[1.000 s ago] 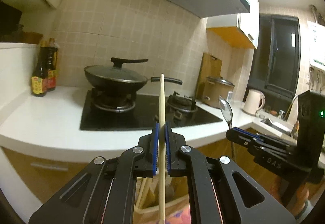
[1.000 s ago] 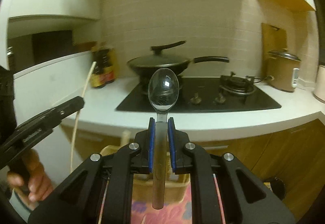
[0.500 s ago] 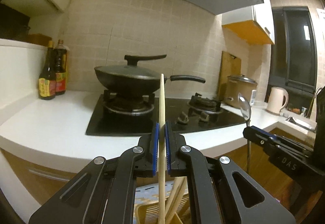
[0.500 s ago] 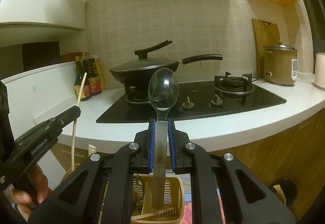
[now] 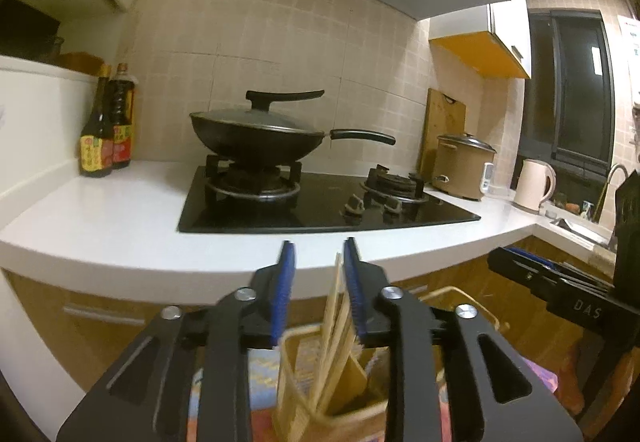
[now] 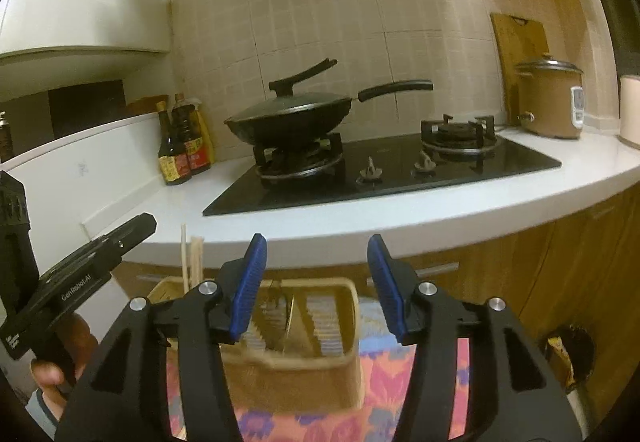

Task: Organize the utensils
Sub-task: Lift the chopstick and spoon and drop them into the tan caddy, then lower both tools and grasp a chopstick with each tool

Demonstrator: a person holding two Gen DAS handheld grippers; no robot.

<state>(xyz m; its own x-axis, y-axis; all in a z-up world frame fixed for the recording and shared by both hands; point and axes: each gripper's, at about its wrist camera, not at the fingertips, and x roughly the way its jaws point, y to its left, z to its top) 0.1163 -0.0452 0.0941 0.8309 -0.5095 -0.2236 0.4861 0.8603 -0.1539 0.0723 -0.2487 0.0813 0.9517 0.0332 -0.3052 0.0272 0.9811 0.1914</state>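
My left gripper [image 5: 318,254] hangs over a tan slotted utensil holder [image 5: 304,382], its jaws opening. Pale wooden chopsticks [image 5: 334,316] stand in the holder and rise between the blue pads. They lean by the right pad [image 5: 354,282], and the left pad is clear of them. My right gripper [image 6: 318,244] is above the same holder [image 6: 296,366], jaws opening wide with nothing between them. A blurred metal spoon [image 6: 289,316] stands in a middle compartment below. The chopsticks [image 6: 192,262] stick up at the holder's left end, beside the left gripper [image 6: 100,254].
The holder sits on a flowered cloth [image 6: 384,374] below the white counter edge [image 6: 360,238]. On the counter are a black hob with a lidded wok [image 5: 256,133], sauce bottles [image 5: 106,129], a rice cooker [image 5: 460,165] and a kettle [image 5: 532,183]. A hand [image 6: 52,366] grips the left tool.
Both grippers have sunk toward the holder and their jaws have opened. The chopstick has slid down out of the left grip and the spoon has dropped from the right one into the holder.
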